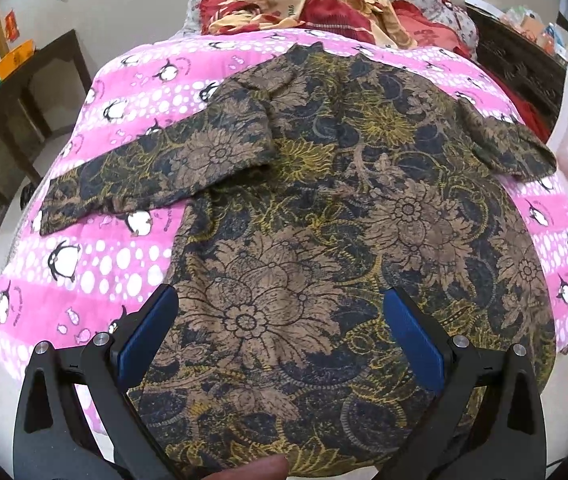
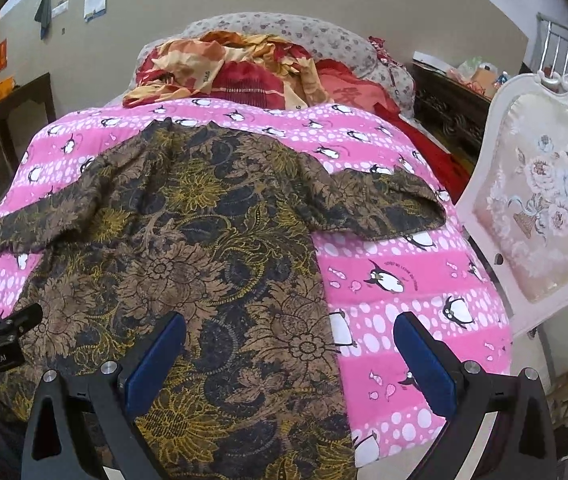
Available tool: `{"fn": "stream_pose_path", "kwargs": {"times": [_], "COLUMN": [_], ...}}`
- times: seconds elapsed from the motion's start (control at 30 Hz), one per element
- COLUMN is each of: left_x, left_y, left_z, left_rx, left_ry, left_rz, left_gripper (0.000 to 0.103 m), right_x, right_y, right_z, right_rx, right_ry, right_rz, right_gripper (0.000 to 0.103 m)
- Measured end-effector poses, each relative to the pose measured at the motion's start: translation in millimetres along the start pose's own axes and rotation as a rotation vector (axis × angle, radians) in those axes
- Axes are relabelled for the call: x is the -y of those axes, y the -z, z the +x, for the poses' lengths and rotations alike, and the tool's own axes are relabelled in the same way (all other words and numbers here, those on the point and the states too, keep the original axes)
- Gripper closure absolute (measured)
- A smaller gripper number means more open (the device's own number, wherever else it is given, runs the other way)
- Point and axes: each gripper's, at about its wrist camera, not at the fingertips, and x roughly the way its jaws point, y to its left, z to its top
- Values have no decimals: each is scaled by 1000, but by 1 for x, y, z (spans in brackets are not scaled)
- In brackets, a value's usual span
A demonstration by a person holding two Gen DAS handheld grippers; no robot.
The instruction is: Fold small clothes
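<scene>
The left gripper stands wide open above the hem of the floral shirt. The right gripper is also wide, straddling the shirt's right edge. The shirt lies flat on the pink penguin blanket, sleeves out toward 9 and 3 o'clock. At 12 o'clock sit red pillows.
</scene>
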Motion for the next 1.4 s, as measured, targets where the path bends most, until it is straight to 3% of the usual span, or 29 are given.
{"fn": "stream_pose_path", "kwargs": {"times": [0.8,1.4], "left_x": [0,-10], "left_y": [-14,-18], "left_z": [45,44], "left_rx": [-52,-36], "left_ry": [8,29], "left_rz": [-9,-28], "left_gripper": [0,0], "right_x": [1,-16], "right_y": [-6,-15], "right_z": [50,45], "right_rx": [-96,-103], "right_ry": [-5,38], "right_rz": [9,-33], "right_gripper": [0,0]}}
